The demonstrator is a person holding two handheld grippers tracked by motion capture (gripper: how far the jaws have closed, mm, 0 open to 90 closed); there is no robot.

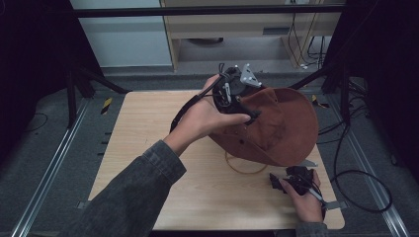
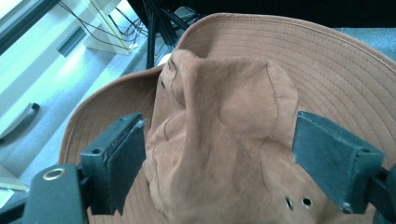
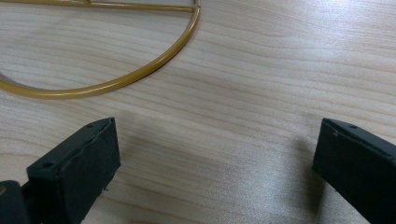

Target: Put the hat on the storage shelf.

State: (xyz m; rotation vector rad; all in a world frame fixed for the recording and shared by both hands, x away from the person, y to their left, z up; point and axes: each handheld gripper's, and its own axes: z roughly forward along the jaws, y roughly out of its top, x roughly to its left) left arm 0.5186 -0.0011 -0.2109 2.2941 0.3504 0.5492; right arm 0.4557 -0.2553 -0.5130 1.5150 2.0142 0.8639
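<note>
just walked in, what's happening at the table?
A person works a gripper in each hand. The left gripper is at the crown of a brown hat, jaws open on either side of it. The right gripper rests low on the table, jaws open, holding nothing. A gold wire ring lies under the hat's brim.

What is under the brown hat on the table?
Under the brown hat, a gold wire ring lies partly visible on the wooden table. Its far part is covered by the hat.
</note>
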